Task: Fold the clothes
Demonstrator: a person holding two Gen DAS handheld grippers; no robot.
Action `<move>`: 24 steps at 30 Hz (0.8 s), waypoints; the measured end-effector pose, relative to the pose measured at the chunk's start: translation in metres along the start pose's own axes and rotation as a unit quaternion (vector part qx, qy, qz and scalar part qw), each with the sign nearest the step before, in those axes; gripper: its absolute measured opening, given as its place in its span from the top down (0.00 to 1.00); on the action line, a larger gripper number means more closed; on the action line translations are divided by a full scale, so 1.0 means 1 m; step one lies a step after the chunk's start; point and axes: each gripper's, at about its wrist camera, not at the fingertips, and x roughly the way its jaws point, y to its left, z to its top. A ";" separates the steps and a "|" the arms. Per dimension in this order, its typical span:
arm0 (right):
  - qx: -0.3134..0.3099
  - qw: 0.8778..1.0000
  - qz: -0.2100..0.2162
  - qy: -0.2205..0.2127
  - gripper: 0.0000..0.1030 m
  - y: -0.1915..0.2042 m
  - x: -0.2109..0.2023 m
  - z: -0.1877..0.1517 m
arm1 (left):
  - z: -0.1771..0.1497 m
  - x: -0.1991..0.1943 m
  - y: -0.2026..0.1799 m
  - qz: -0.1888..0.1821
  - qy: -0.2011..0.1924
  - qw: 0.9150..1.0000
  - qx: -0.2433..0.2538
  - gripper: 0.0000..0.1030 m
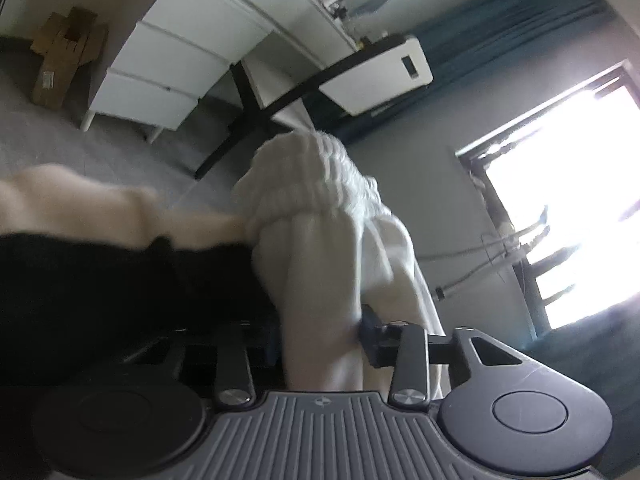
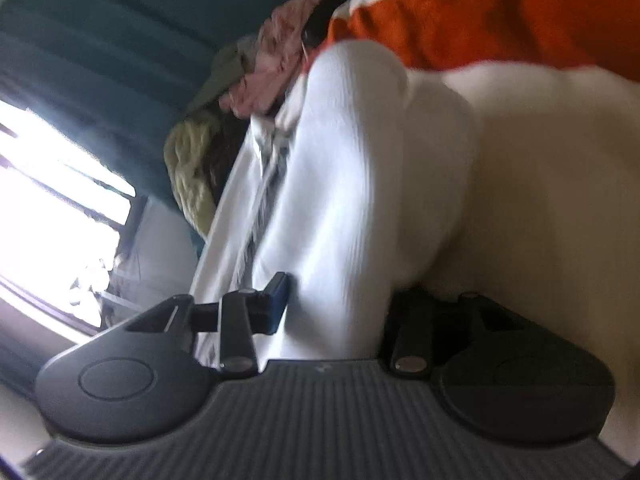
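**Both grippers clamped on the same white garment**

So the left gripper point(image 1: 320, 330) was tipped downward and rolled over, its fingers point(image 1: 370, 334) mostly closed and pinching a fold of the white ribbed knit garment point(image 1: 320, 216), which bunched up ahead of it over the grey carpet floor point(image 1: 60, 136). The right gripper point(image 2: 344, 300) was angled down too, its fingers point(image 2: 278, 300) likewise partway closed on the same white cloth, with an orange fabric piece point(image 2: 480, 28) just behind it. Both views were blurry.

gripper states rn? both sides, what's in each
Left gripper: closed on the white garment.
Right gripper: closed on the same white garment.
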 end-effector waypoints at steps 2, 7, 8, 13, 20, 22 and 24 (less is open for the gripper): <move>0.011 1.000 0.002 -0.020 0.61 0.000 0.012 0.005 | 0.000 0.007 -0.004 0.000 -0.013 1.000 0.003 0.72; 0.007 0.999 -0.001 -0.049 0.77 0.012 0.023 0.009 | -0.002 0.016 -0.002 -0.012 -0.037 0.999 -0.034 0.81; 0.011 0.999 -0.001 -0.051 0.79 0.014 0.021 0.010 | -0.003 0.015 -0.003 -0.014 -0.041 0.999 -0.033 0.83; 0.019 0.998 0.014 -0.051 0.87 0.022 -0.005 0.019 | -0.003 -0.008 -0.011 -0.021 -0.057 0.997 -0.046 0.87; 0.022 0.999 0.031 -0.030 0.87 0.020 -0.090 0.034 | -0.004 -0.069 -0.024 -0.044 -0.058 0.997 -0.038 0.87; 0.033 0.998 0.031 -0.034 0.87 0.016 -0.115 0.039 | -0.002 -0.086 -0.021 -0.057 -0.048 0.997 -0.037 0.87; 0.041 0.998 0.032 -0.041 0.87 0.012 -0.143 0.044 | 0.002 -0.100 -0.012 -0.066 -0.030 0.996 -0.043 0.87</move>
